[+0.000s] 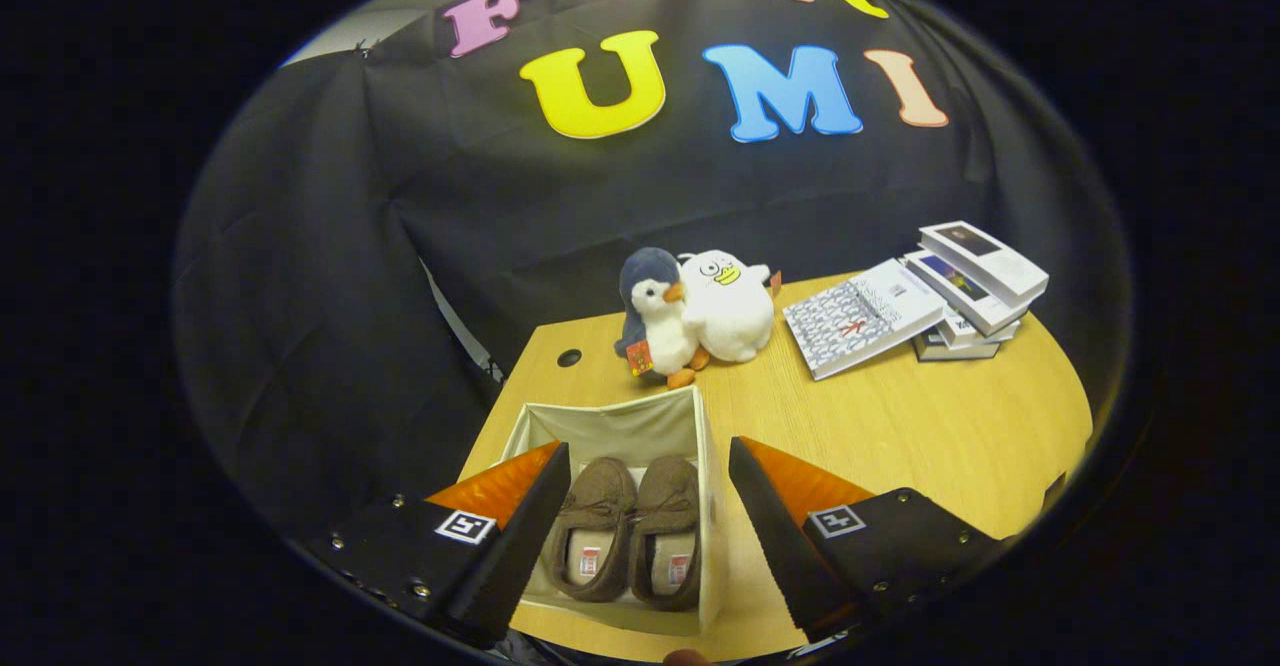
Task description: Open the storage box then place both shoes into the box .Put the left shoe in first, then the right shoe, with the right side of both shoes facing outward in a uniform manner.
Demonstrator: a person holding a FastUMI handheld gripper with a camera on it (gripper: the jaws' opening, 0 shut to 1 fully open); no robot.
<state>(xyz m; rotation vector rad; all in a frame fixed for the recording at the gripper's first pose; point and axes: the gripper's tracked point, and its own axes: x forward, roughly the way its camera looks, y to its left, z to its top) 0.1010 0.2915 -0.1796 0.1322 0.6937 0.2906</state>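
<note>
The claw is released, its two fingers spread wide at the bottom of the frame and gripping nothing. Between them, in the lower middle of the frame, sits the storage box, a pale fabric box open at the top, resting on the wooden desk. Both shoes lie inside it side by side, touching each other: the left-hand brown slipper and the right-hand brown slipper, toes pointing toward the far wall of the box, their pale insoles showing. The left finger overlaps the box's left edge in the picture; the right finger stands just beside the box's right wall, over bare desk.

Beyond the box, at the middle of the frame, two plush toys lean together: a grey and white penguin and a white duck-like plush. To the right of them, in the upper right, a patterned book leans against a stack of books. A small dark hole marks the desk left of the penguin.
</note>
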